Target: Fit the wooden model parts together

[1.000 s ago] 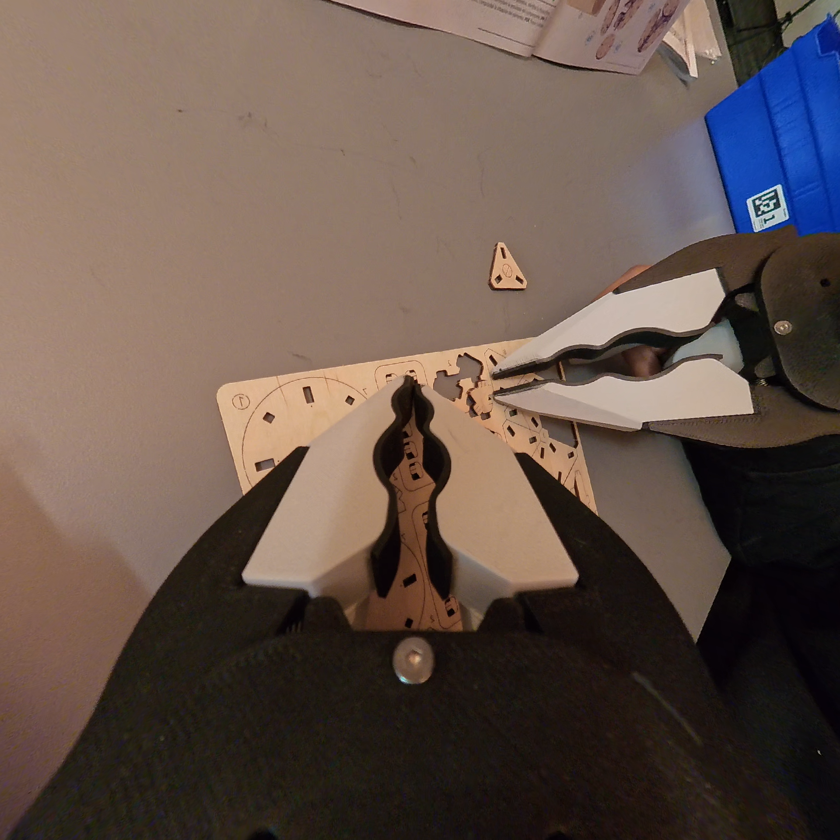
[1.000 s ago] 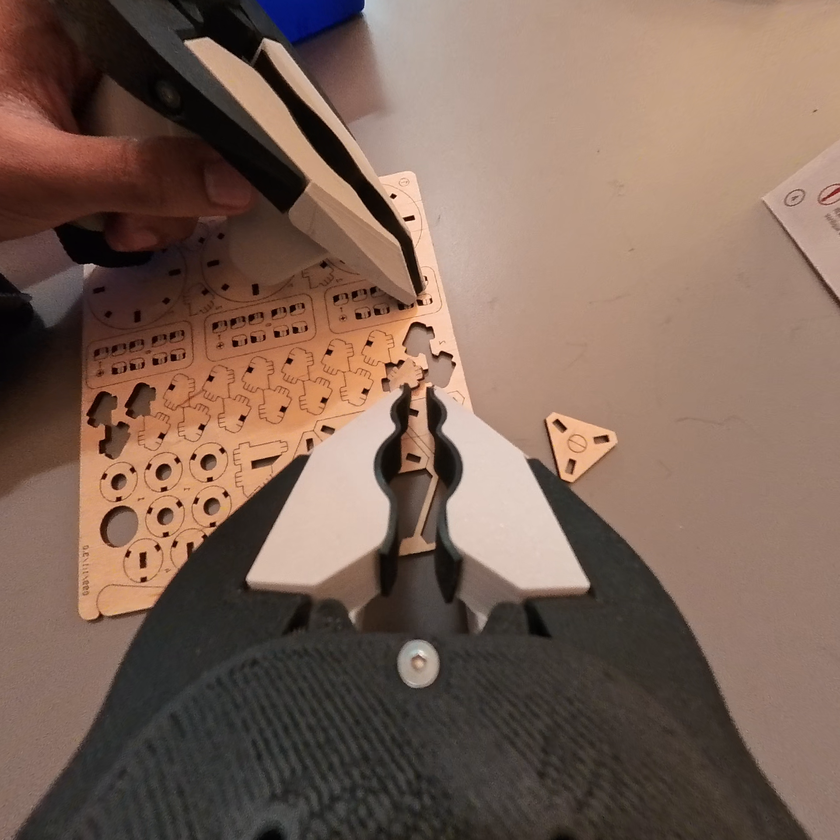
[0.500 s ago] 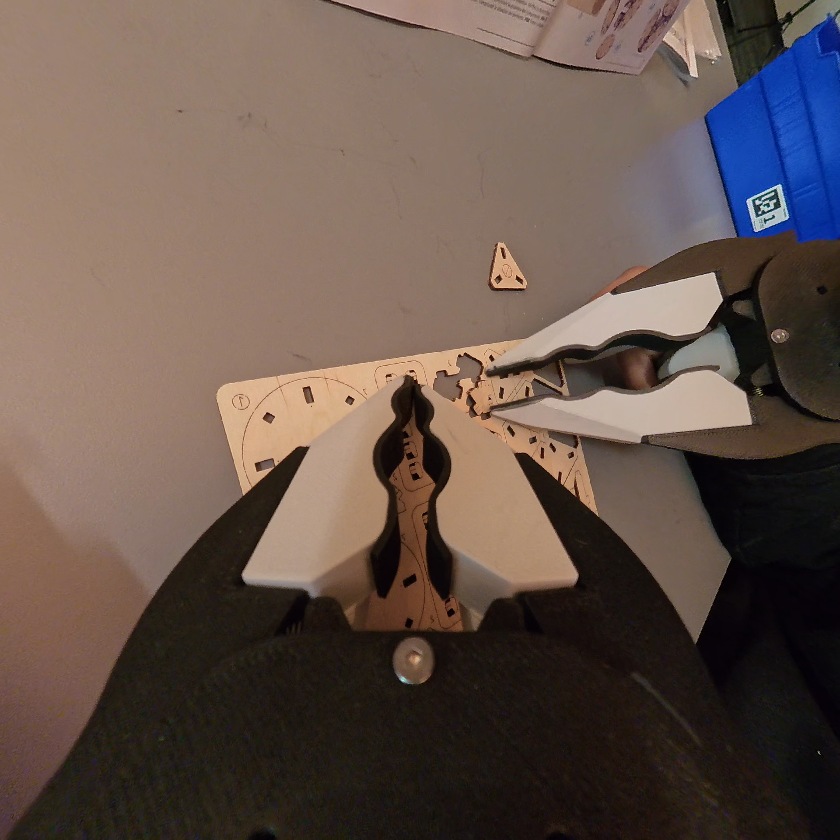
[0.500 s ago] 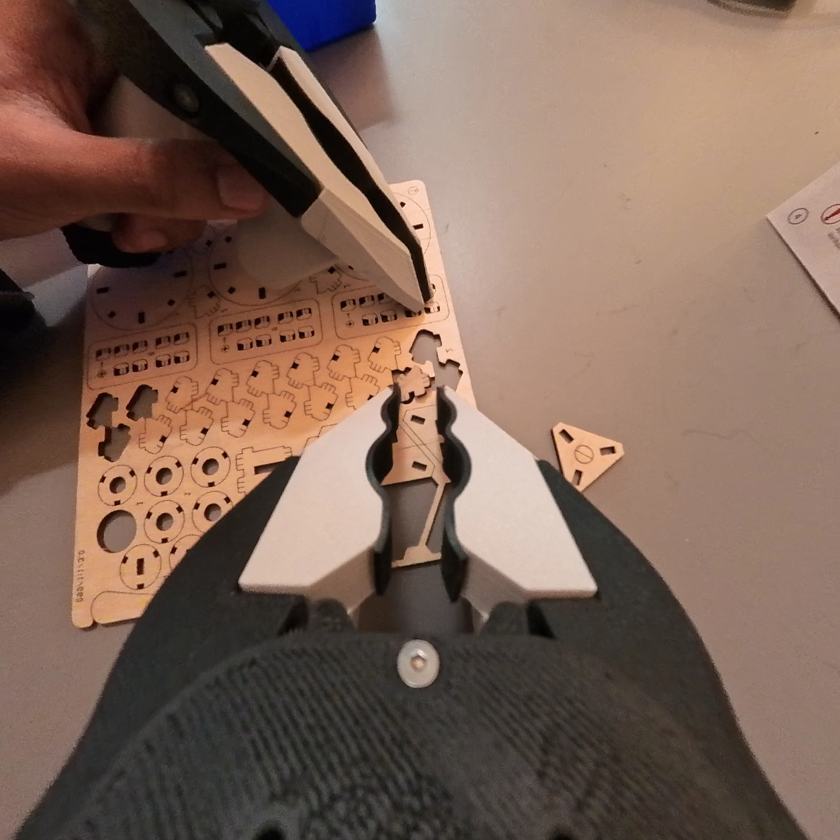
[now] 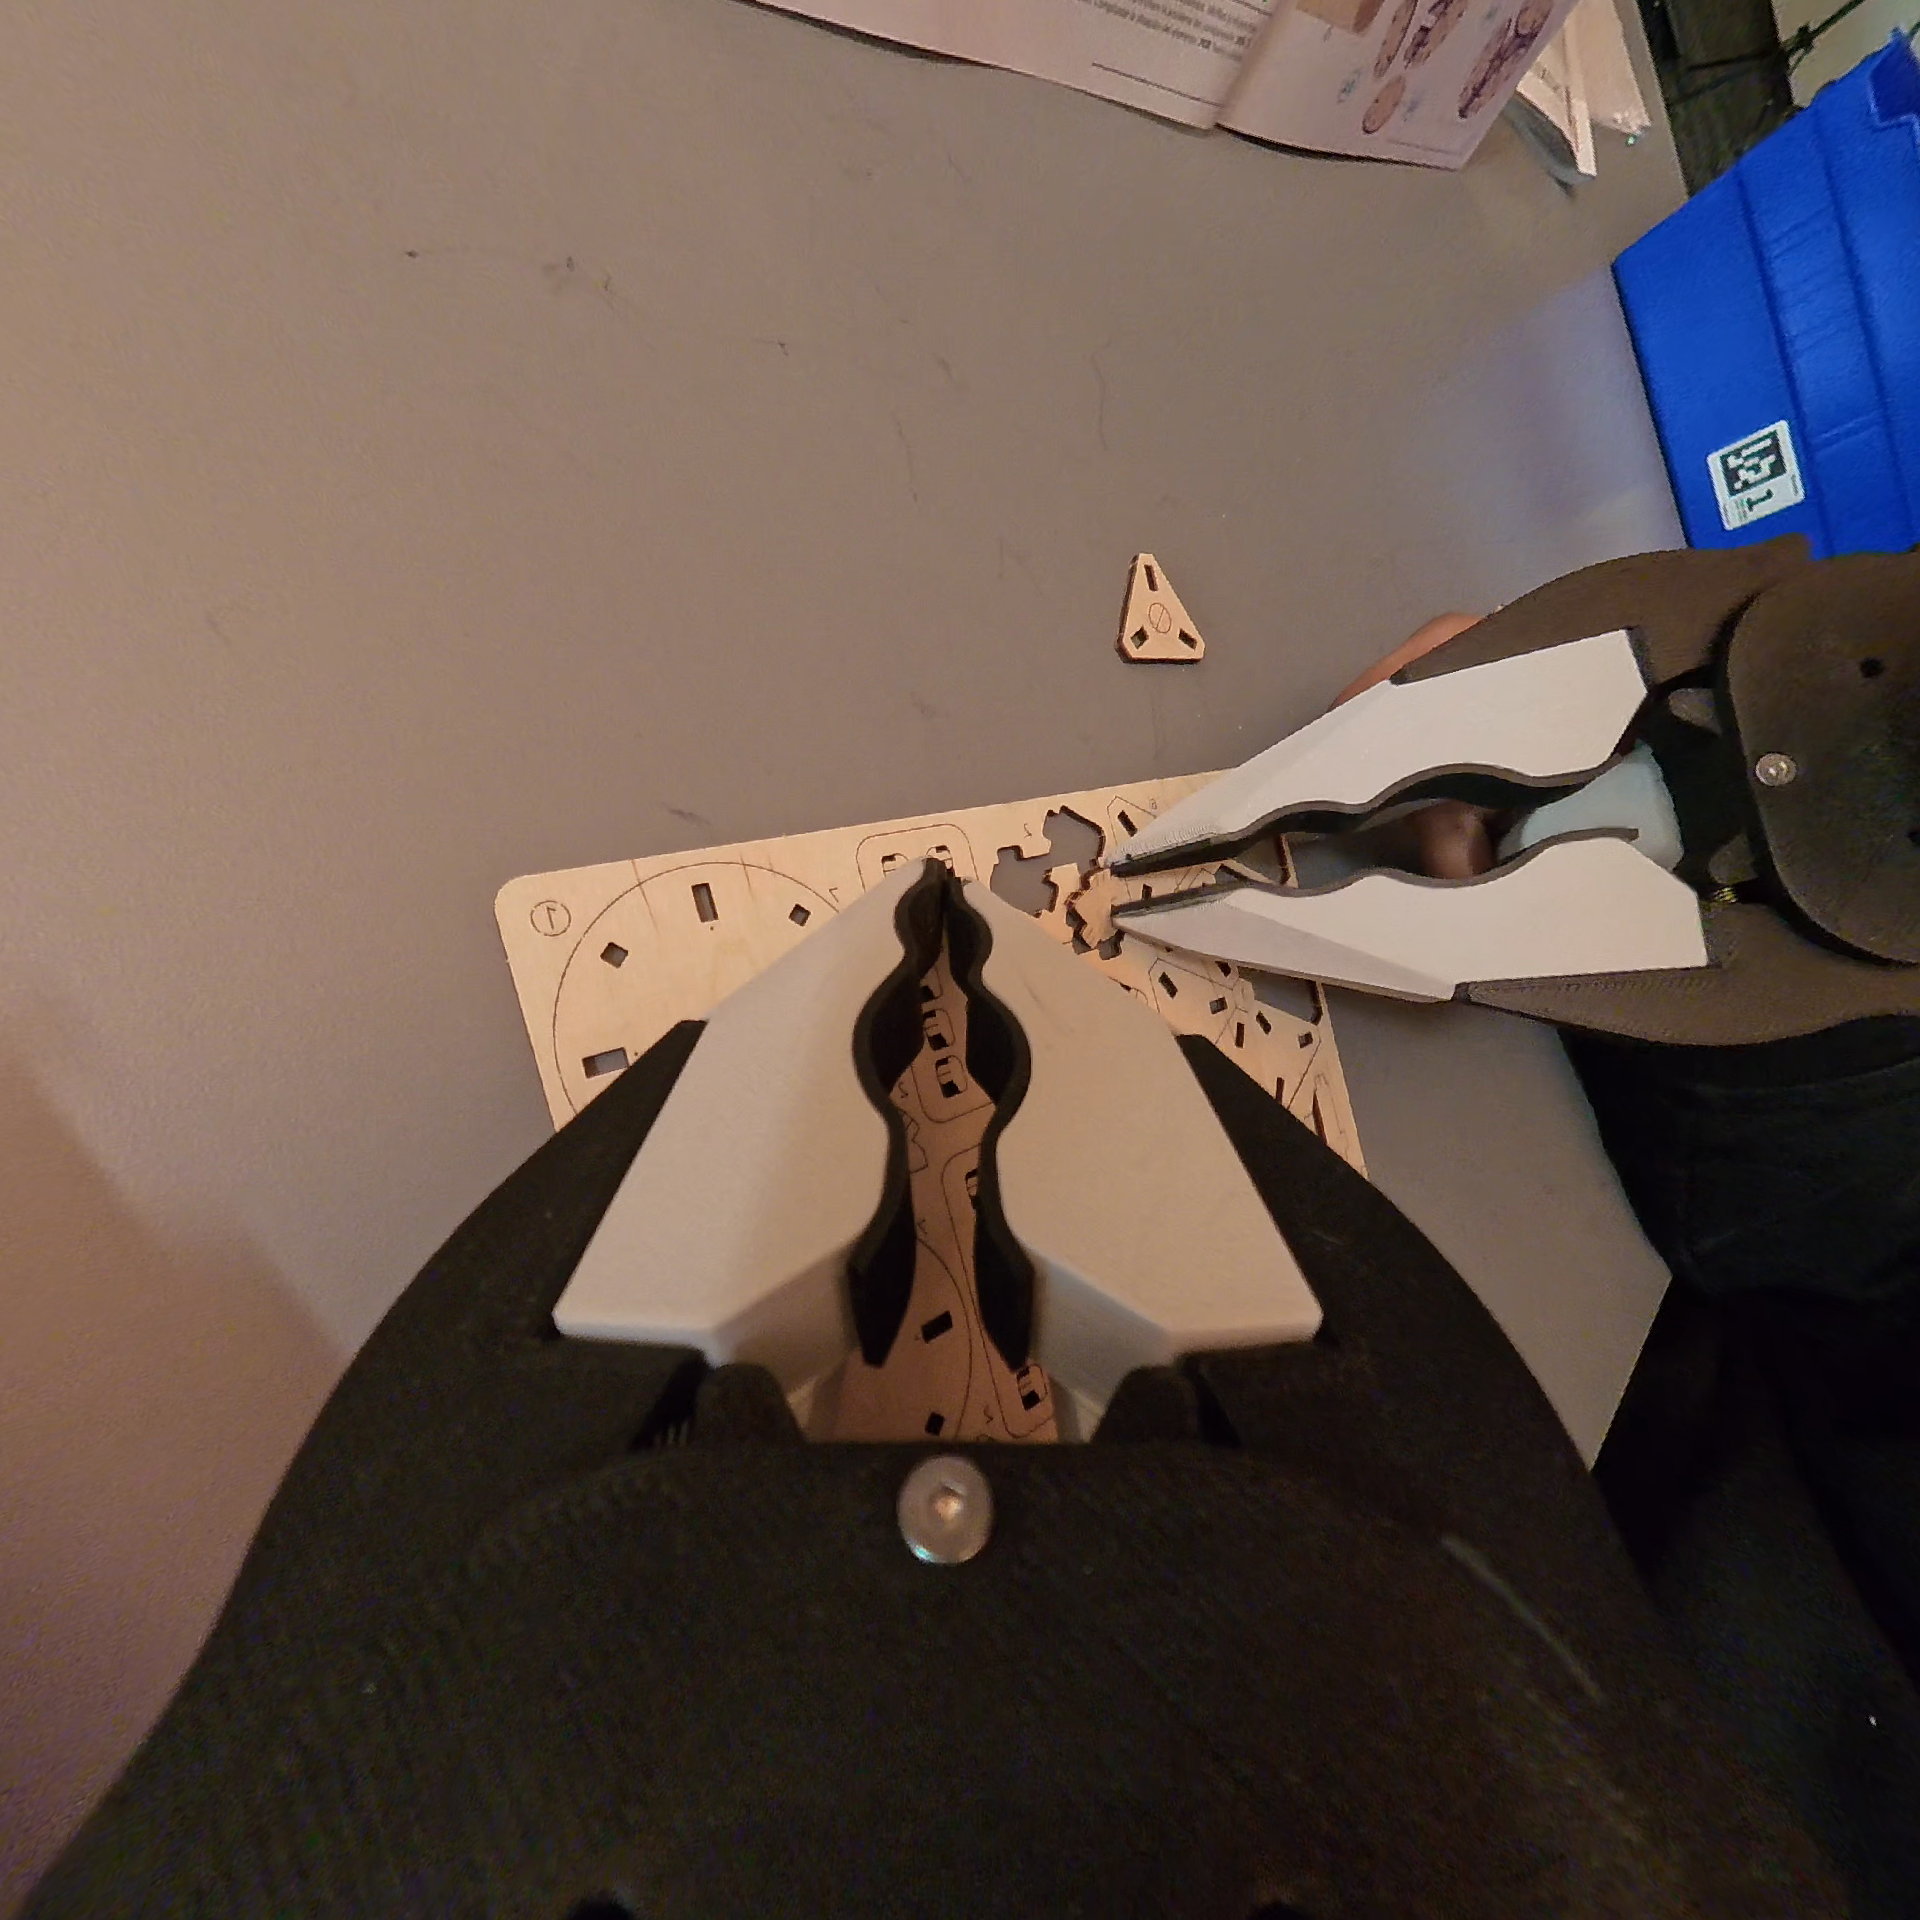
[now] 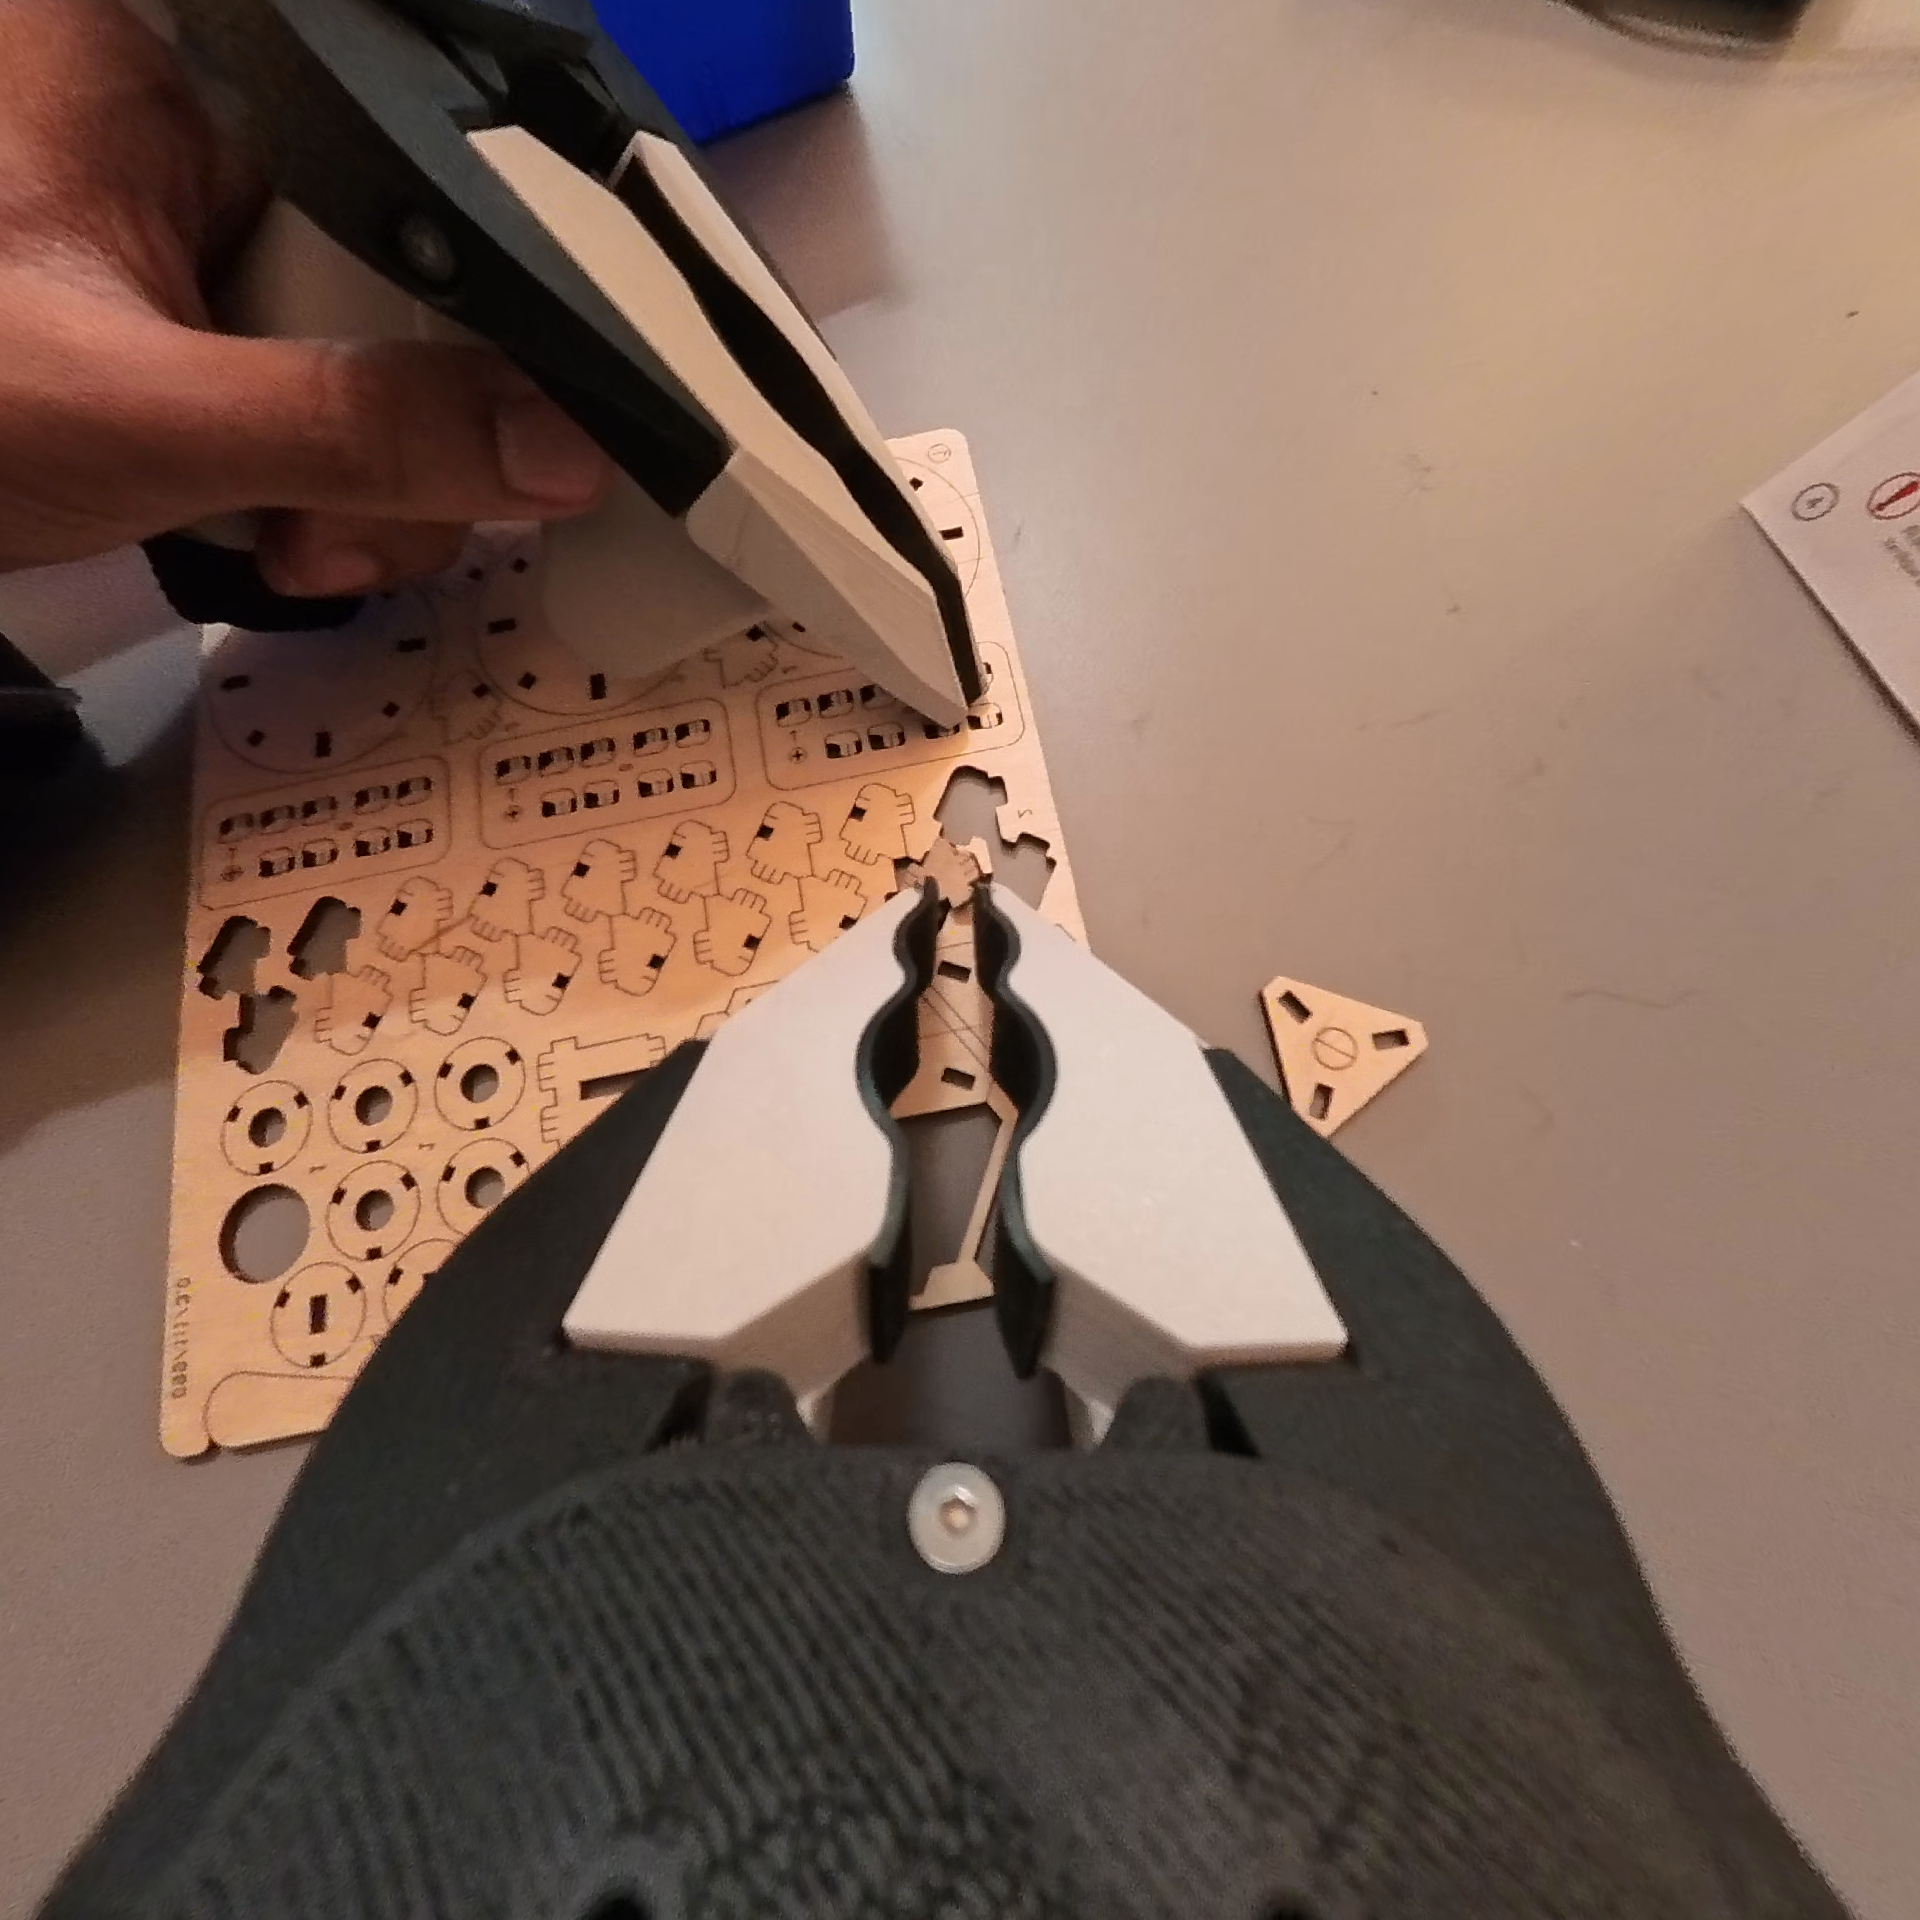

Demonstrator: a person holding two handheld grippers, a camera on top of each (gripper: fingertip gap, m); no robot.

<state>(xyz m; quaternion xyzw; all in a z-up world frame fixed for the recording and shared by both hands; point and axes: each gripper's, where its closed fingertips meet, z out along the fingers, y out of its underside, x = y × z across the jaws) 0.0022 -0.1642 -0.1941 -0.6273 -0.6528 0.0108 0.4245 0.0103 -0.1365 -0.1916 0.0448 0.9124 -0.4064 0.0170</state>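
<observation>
A grey table point(image 5: 520, 416) carries a thin wooden sheet of laser-cut parts point(image 6: 312, 1195), with a loose triangular wooden piece point(image 6: 1340, 1049) lying just off its right edge in the right wrist view. A blue bin point(image 5: 1787, 343) stands at the far right of the left wrist view, and printed paper leaflets point(image 5: 1351, 62) lie along the far edge of the table.

The left gripper point(image 6: 961, 701) is clenched with nothing between its pads, its tips pressed down on the sheet near the far right corner, beside rows of small slotted cut-outs; a hand point(image 6: 208, 416) grips its handle. It leans over much of the sheet's far side and hides parts beneath it.

The right gripper point(image 6: 948, 888) reaches in from the near side — its tips pinch a small notched wooden piece point(image 6: 951, 857), tilted up out of the sheet beside an empty cut-out hole point(image 6: 977, 805). The piece sits right at the fingertips, near the sheet's right edge, a little nearer than the left gripper's tips.
</observation>
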